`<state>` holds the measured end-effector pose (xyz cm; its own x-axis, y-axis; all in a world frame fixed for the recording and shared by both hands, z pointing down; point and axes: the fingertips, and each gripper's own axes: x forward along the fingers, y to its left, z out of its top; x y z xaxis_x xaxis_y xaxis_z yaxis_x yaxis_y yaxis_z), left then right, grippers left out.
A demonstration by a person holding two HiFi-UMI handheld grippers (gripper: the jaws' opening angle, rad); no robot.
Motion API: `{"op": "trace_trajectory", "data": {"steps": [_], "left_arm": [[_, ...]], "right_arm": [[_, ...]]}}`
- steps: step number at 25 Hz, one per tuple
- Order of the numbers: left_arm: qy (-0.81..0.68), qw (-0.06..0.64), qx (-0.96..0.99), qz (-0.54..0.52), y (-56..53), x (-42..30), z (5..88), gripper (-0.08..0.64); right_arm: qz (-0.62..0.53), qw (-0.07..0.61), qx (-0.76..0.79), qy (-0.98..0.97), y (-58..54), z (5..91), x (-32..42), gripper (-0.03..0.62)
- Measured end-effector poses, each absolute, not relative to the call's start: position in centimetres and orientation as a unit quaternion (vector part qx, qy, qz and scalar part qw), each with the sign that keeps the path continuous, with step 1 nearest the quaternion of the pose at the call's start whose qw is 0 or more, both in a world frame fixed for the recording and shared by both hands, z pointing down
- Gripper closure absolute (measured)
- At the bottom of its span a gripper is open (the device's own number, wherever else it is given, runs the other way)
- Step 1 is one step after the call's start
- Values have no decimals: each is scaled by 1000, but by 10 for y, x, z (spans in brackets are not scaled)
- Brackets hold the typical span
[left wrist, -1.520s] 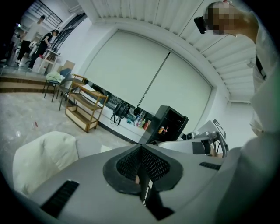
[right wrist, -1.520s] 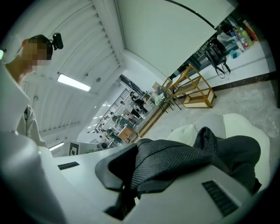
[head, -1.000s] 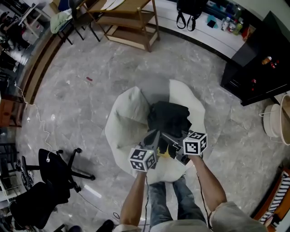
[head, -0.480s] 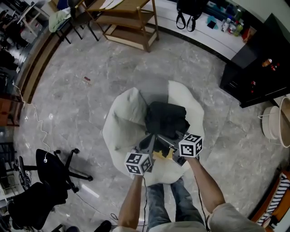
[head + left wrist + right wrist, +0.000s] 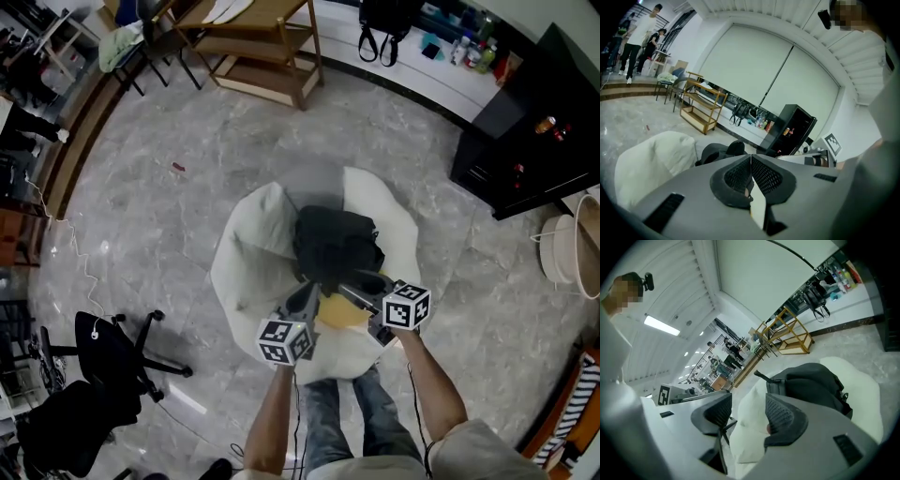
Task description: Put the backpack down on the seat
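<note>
The black backpack (image 5: 337, 246) lies on the middle of the white beanbag seat (image 5: 248, 267), just on the far side of both grippers. The right gripper (image 5: 747, 414) has just been opening its jaws: they stand wide apart with nothing between them, clear of the backpack. The left gripper (image 5: 751, 169) has its jaws closed together on nothing.
</note>
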<state>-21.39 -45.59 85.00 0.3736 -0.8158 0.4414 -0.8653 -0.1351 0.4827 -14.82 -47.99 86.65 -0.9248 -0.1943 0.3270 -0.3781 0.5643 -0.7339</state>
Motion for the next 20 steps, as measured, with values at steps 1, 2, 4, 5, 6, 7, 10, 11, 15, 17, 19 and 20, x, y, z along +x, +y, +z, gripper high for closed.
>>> {"op": "trace_trajectory", "data": {"steps": [1, 2, 4, 5, 6, 7, 10, 11, 15, 17, 19, 20], "left_arm": [[-558, 346, 753, 35, -456, -212, 848, 529], [-558, 345, 754, 34, -455, -210, 845, 529], [-556, 340, 758, 32, -455, -205, 836, 528], [-555, 336, 760, 33, -455, -201, 831, 529], [-554, 333, 762, 34, -454, -197, 826, 529], [-553, 329, 764, 36, -452, -193, 821, 529], [-551, 321, 770, 34, -444, -182, 804, 529], [-551, 319, 771, 32, -442, -179, 798, 529], [-552, 304, 776, 26, -435, -167, 771, 529], [-552, 296, 779, 25, -430, -161, 757, 528], [-551, 287, 783, 25, -423, -154, 740, 529], [-550, 282, 785, 27, -417, -150, 731, 529]], "right_arm": [[430, 104, 165, -881, -481, 862, -148, 359], [424, 101, 167, -885, -482, 857, -148, 367], [414, 95, 169, -890, -484, 846, -147, 407], [410, 92, 168, -892, -484, 840, -146, 424], [407, 90, 166, -894, -483, 834, -144, 451], [403, 87, 164, -896, -482, 827, -142, 471], [389, 79, 164, -903, -476, 804, -136, 533], [381, 78, 164, -907, -474, 797, -135, 549], [350, 76, 178, -916, -471, 769, -127, 565], [333, 83, 189, -920, -467, 757, -120, 565], [301, 104, 198, -927, -461, 746, -115, 565], [283, 114, 203, -930, -457, 740, -112, 565]]}}
